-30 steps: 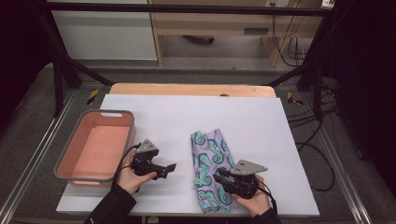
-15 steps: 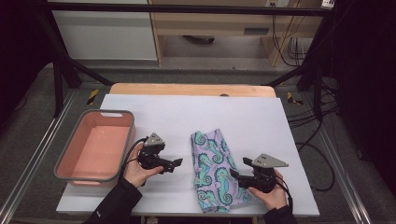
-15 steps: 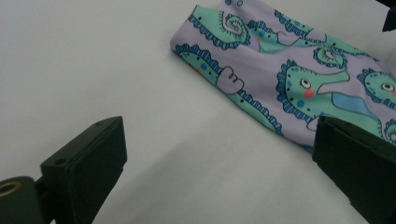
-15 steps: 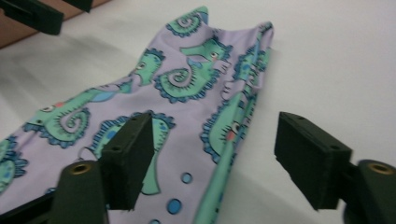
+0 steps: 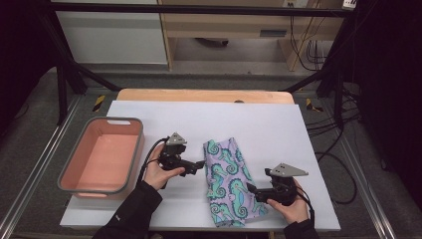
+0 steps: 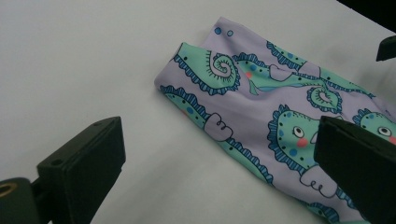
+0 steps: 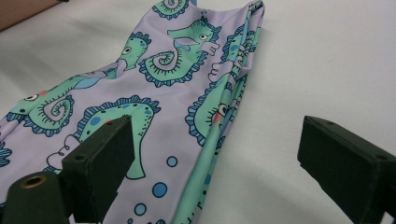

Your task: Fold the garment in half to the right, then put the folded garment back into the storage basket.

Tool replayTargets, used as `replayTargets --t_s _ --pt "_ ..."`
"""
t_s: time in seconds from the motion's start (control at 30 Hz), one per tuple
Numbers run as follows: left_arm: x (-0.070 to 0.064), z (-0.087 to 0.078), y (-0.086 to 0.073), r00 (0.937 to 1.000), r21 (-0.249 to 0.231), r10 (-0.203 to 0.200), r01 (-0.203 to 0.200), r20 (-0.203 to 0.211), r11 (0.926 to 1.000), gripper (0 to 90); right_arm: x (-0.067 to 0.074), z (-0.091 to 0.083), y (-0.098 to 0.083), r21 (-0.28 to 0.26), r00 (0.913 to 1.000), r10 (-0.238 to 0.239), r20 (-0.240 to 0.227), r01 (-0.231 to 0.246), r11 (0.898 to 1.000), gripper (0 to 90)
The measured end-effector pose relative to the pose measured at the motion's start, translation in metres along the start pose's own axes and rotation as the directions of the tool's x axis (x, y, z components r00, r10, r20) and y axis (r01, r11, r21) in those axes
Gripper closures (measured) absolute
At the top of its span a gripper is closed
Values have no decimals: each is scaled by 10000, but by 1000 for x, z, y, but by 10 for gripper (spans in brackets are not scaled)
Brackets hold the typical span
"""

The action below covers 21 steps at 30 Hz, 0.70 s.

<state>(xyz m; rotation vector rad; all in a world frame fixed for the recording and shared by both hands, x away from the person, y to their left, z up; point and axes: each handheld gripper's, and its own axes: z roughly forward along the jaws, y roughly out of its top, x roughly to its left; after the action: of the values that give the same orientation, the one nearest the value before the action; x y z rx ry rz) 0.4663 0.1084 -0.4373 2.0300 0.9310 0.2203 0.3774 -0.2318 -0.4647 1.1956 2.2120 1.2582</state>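
Just let go with my right gripper (image 5: pixel 251 189), its jaws popped wide with nothing in them, so the folded seahorse cloth (image 5: pixel 228 180) now lies flat mid-table between it and my open, empty left gripper (image 5: pixel 199 165), so that fold looks done, pink bin (image 5: pixel 101 155) next I reckon.

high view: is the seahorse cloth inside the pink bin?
No, the seahorse cloth lies folded on the white table sheet, to the right of the pink bin, which holds nothing.

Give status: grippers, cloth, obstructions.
Left gripper open, beside the cloth. Right gripper jaws just opened, nothing between them. Cloth folded flat on the table. Pink bin off left, nothing blocking.
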Motion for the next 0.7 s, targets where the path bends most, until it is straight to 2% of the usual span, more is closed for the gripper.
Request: replayTargets --t_s 0.2,0.33,0.5,0.57,0.7 --pt "2 11 8 9995 -83 -265 263 -169 9996 43 1 -2 1 -75 10000 39 28 -38 10000 93" --pt "2 18 12 9989 -44 -307 306 -367 9995 61 2 -3 0 -66 10000 54 -20 -54 10000 90" --pt "2 24 15 9986 -83 -328 325 -420 9994 79 1 -6 -2 -106 10000 70 25 -70 9999 84" --pt "1 29 17 9976 -20 -244 244 -650 9997 87 1 -7 -3 -141 9999 143 53 -142 9998 82" --pt "3 36 18 9967 -71 -404 400 -703 9992 126 1 -7 -4 -101 9998 180 70 -179 9998 81"
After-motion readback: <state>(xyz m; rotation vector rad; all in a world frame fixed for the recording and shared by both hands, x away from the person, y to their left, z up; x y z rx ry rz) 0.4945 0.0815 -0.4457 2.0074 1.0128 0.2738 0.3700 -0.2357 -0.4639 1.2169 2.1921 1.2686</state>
